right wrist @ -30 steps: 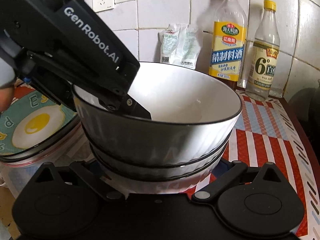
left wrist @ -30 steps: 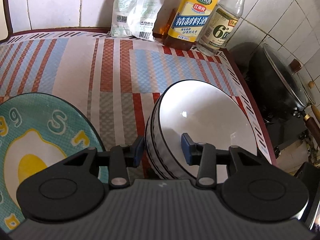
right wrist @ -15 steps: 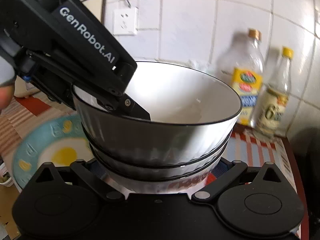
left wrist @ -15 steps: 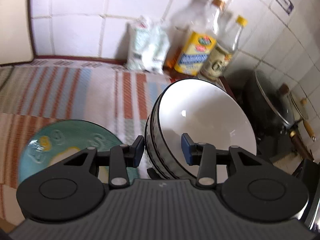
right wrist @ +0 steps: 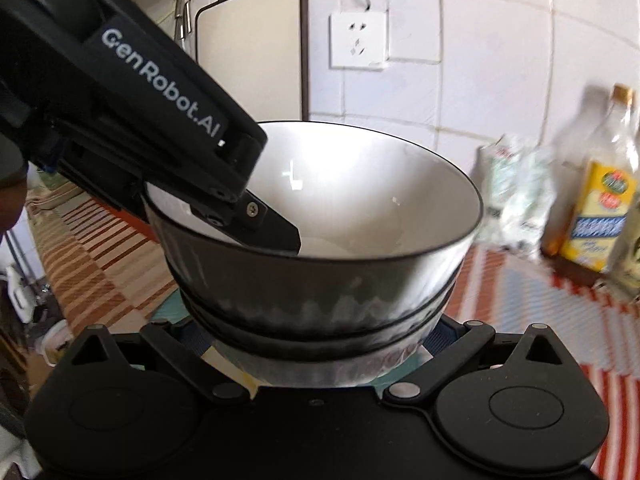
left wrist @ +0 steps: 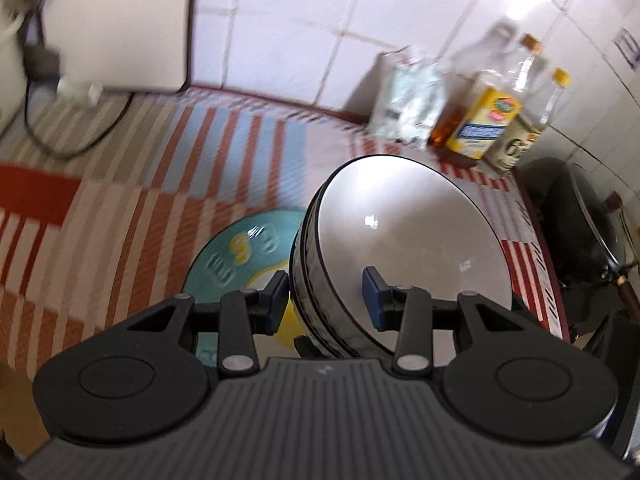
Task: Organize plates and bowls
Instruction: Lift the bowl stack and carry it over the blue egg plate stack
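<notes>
Bowl stack (left wrist: 408, 248) higher, above plate (left wrist: 244, 248)

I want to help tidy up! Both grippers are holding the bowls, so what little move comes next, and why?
Probably lower the stacked black-rimmed white bowls onto the round teal fried-egg plate, since the left hand-held gripper and right hand-held gripper hold them just above it.

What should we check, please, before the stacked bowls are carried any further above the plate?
1. Left gripper straddling the bowls' wall: ok.
2. Right gripper around the stack's base: ok; pad contact cannot tell.
3. Bowls nested evenly: ok.
4. Stack level: not ok, it looks tilted in the left view.
5. Clear of the plate: ok.
6. Bottles out of the way: ok.
</notes>
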A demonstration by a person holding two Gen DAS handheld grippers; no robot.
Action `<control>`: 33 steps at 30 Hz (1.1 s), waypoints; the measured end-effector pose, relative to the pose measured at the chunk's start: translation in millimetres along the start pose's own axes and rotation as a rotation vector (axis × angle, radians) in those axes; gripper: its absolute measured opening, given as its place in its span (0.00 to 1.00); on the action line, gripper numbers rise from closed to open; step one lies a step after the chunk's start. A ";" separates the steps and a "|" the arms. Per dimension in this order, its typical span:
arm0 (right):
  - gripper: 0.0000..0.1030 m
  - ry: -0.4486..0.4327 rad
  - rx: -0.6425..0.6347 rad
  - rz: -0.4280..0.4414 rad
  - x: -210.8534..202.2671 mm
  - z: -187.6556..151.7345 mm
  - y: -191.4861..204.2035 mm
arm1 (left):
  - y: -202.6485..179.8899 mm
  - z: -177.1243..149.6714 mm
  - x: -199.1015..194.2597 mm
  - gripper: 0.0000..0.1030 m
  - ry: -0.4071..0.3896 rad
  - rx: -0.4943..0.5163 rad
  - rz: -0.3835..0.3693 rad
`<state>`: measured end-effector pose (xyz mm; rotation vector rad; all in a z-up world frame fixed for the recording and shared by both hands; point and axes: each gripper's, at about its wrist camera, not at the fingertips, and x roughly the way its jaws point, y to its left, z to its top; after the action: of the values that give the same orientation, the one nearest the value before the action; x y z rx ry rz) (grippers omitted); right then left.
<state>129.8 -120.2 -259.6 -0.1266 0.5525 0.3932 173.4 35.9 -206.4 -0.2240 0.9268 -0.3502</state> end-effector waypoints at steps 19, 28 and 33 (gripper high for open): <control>0.99 0.056 -0.015 0.014 48.9 -12.7 14.8 | 33.2 5.2 34.0 0.37 0.085 0.040 0.001; 0.99 0.145 0.007 0.020 57.4 -7.6 14.2 | 33.9 6.7 37.3 0.32 0.134 0.036 -0.017; 0.98 0.203 0.017 0.027 60.4 -1.7 10.2 | 36.4 8.3 39.5 0.31 0.169 0.027 -0.038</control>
<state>171.9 -91.4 -293.4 -0.1439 0.7579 0.4039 209.1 54.3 -243.0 -0.1892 1.0845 -0.4211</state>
